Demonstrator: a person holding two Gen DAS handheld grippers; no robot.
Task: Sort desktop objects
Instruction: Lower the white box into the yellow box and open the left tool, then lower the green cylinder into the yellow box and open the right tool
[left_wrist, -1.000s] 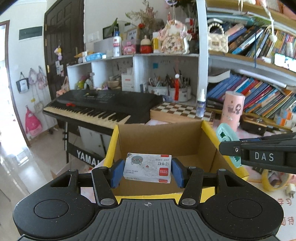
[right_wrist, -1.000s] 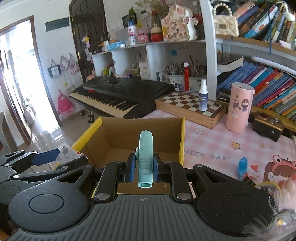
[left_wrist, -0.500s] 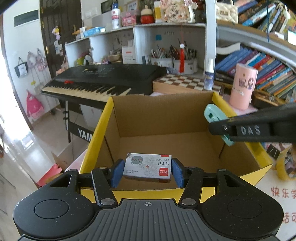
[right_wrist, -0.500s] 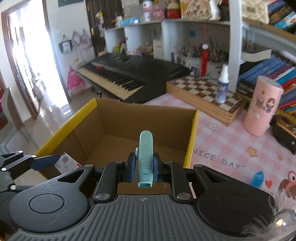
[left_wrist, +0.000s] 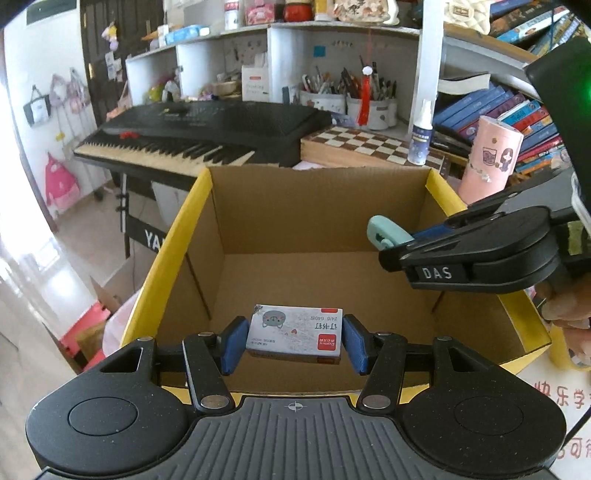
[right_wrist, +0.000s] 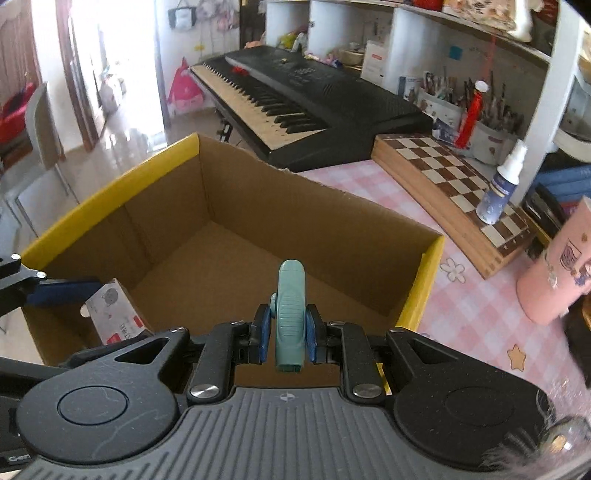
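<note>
Two grips over the cardboard box (left_wrist: 325, 206): left gripper (left_wrist: 293, 341) pinching "24/6" staple box (left_wrist: 294, 332), "DAS"-marked right gripper (right_wrist: 284, 332) pinching teal clip (right_wrist: 290, 314).

Left gripper (left_wrist: 293, 341): black speckled plastic body, ribbed centre panel with crosshair mark, 2 round discs, silver screws, blue pads (left_wrist: 234, 345). Right gripper (right_wrist: 283, 334): same build; white "DAS" lettering on its side, green light on its housing.

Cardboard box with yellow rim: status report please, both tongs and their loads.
Left tongs shut on small white staple box. Right tongs shut on teal plastic clip. Both over brown cardboard box with yellow rim, nothing inside seen, nothing blocking.
</note>
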